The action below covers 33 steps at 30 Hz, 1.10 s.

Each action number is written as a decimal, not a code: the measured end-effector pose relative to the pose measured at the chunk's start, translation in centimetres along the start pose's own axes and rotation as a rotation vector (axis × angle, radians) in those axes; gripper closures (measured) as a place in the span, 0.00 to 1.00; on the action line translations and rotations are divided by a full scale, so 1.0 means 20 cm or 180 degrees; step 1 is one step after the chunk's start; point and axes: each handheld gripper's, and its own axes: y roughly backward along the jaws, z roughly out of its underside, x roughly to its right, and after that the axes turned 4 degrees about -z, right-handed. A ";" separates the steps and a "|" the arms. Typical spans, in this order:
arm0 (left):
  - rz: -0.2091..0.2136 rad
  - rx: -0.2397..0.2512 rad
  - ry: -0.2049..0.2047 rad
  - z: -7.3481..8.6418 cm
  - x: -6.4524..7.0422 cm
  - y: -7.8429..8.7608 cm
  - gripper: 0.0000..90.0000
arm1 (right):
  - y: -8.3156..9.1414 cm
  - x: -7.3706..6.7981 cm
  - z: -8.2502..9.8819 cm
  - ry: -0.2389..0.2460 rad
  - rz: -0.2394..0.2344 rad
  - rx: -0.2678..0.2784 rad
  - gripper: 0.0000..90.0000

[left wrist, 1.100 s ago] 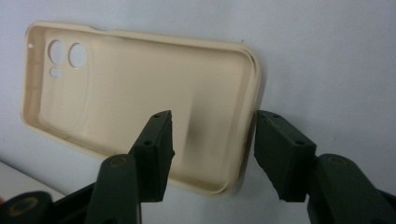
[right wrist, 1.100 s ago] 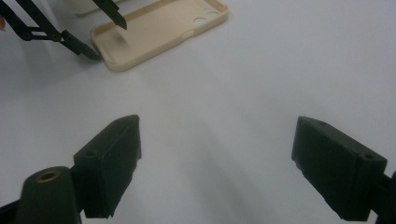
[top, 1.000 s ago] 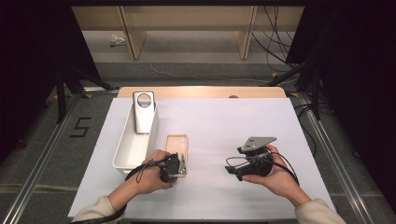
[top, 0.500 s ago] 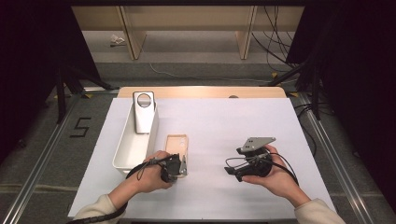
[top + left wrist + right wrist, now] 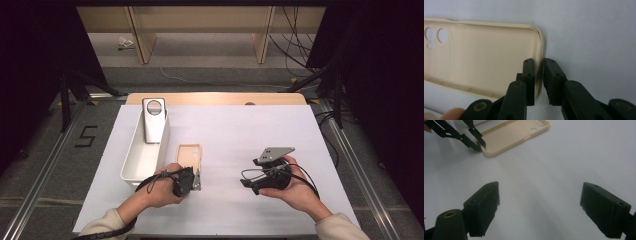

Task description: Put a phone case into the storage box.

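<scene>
Looking down: white bench (image 5: 280, 130), wood edge at the far side.
Room: grey floor with a "5" mark (image 5: 86, 136), wooden shelf legs and cables beyond, dark curtains at both sides.
Case: beige phone case (image 5: 189, 155) lies open side up, near the front, just right of the bin.
Bin: long white bin (image 5: 137, 160) at left, a white stand with a round hole (image 5: 154, 120) propped at its far end.
Left tool (image 5: 538, 72): jaws just closing on the case's near edge, one inside the wall, one outside, nipping it.
Right tool (image 5: 540, 202): jaws wide apart over bare bench, nothing between, well right of the case.
</scene>
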 end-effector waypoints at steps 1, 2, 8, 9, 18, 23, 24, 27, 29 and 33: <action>0.0001 -0.0001 -0.0004 0.00 0.00 0.00 0.88 | 0.00 0.00 0.00 0.0001 -0.0001 -0.0002 0.19; 0.0002 0.0000 -0.0007 0.00 0.00 0.00 0.88 | 0.00 0.00 0.00 -0.0001 -0.0001 -0.0004 0.19; -0.0018 0.0009 -0.0033 0.00 0.00 0.00 0.92 | 0.00 0.00 0.00 -0.0002 -0.0007 -0.0002 0.19; -0.0036 0.0010 -0.0065 0.00 0.00 0.00 0.93 | 0.00 0.00 0.00 0.0000 -0.0007 0.0000 0.19; -0.0027 0.0047 -0.0085 0.01 0.01 0.00 0.94 | 0.00 0.00 0.00 -0.0002 -0.0006 0.0001 0.19; -0.0043 0.0069 -0.0138 0.01 0.01 0.00 0.95 | 0.00 0.00 0.00 -0.0007 -0.0003 0.0000 0.19; -0.0046 0.0073 -0.0146 0.01 0.01 0.00 0.96 | 0.00 0.00 0.00 -0.0010 -0.0001 0.0001 0.19; -0.0076 0.0092 -0.0187 0.02 0.02 0.01 0.96 | -0.01 0.00 0.00 -0.0031 0.0007 0.0001 0.19; -0.0101 0.0098 -0.0201 0.02 0.02 0.01 0.97 | -0.01 0.00 0.00 -0.0034 0.0011 0.0005 0.19; -0.0184 0.0123 -0.0229 0.01 0.03 0.02 0.97 | 0.00 0.01 0.00 -0.0069 0.0031 0.0030 0.19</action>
